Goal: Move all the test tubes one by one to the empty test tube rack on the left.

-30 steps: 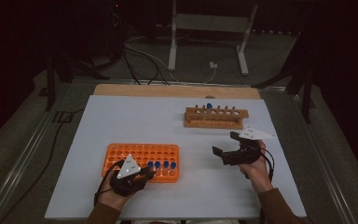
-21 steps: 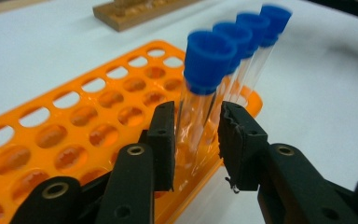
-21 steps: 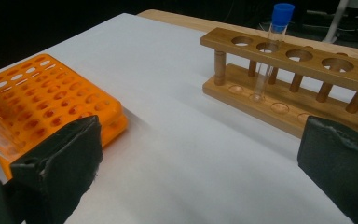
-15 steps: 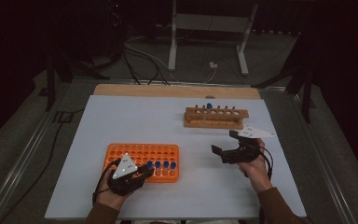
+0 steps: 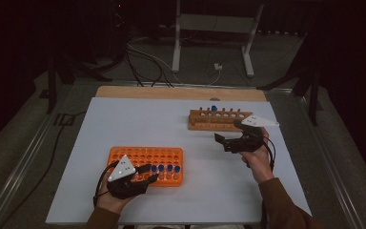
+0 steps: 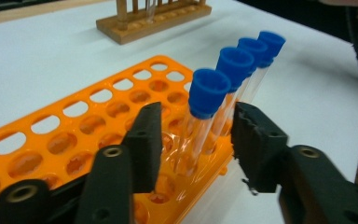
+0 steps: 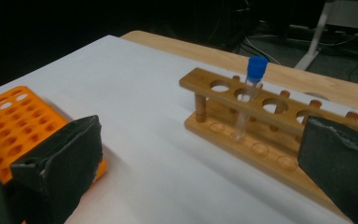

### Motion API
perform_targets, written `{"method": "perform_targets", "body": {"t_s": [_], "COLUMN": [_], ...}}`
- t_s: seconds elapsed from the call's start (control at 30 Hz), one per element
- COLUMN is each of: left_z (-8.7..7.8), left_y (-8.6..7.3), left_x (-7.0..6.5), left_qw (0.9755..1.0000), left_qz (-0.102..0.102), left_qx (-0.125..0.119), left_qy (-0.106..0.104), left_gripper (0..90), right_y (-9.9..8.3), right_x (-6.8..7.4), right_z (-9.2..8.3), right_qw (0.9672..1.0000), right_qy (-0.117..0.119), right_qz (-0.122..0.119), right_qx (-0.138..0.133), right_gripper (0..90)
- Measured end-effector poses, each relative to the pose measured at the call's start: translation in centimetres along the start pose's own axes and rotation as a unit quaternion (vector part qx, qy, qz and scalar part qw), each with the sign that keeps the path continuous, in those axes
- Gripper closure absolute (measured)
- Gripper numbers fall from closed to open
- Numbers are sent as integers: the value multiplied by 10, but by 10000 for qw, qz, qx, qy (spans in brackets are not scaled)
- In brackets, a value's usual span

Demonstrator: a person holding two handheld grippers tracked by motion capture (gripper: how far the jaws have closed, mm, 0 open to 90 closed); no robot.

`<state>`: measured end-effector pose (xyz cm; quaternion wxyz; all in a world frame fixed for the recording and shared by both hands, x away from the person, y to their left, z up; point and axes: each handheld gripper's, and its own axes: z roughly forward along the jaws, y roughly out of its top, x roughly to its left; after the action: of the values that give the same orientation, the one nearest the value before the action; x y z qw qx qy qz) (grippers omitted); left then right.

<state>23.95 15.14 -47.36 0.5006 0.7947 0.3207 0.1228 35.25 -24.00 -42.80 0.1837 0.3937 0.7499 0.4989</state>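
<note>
Your left gripper [image 6: 196, 140] sits at the near right end of the orange plastic rack with its grid of round holes [image 6: 74, 140]. Its jaws have just been opening and now stand either side of the nearest clear glass tube with a blue cap [image 6: 205, 112], clear of the glass on both sides. No grip there yet. Three more blue-capped tubes [image 6: 249, 60] stand behind it in the same row of the rack.

Your right gripper [image 7: 200, 158] hangs spread wide and empty over the white tabletop [image 5: 171, 119], just in front of the wooden rack with a single row of holes [image 7: 261, 121]. One blue-capped tube [image 7: 251, 93] already stands upright in that wooden rack.

Reading of the step: tubes are going from the orange rack to the wooden one, and the left side is lining up on the next tube.

Next move, as I judge it: close gently on the glass below the cap, then lift straight up so it clears its hole without dragging the neighbour. Squeeze lightly; glass slips and cracks.
</note>
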Motion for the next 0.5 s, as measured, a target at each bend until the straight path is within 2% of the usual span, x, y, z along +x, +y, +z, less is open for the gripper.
{"method": "perform_targets", "body": {"t_s": [0.07,0.17,0.33,0.5], "left_z": [-2,-4,-10,-14], "left_y": [1,1,-1,-2], "left_x": [1,2,8,19], "left_qw": [9999,9998,9990,9960], "left_qz": [-27,-27,-107,-323], "left_qx": [-83,-184,-271,-287], "left_qy": [-63,24,351,788], "left_gripper": [482,361,214,120], "right_y": [3,5,5,4], "right_x": [-2,-4,-10,-17], "right_z": [4,12,26,40], "right_qw": [10000,9999,9996,9991], "right_qy": [-47,-121,-229,-319], "right_qz": [-17,-69,-43,73], "right_qx": [16,76,174,255], "right_gripper": [0,0,0,0]}}
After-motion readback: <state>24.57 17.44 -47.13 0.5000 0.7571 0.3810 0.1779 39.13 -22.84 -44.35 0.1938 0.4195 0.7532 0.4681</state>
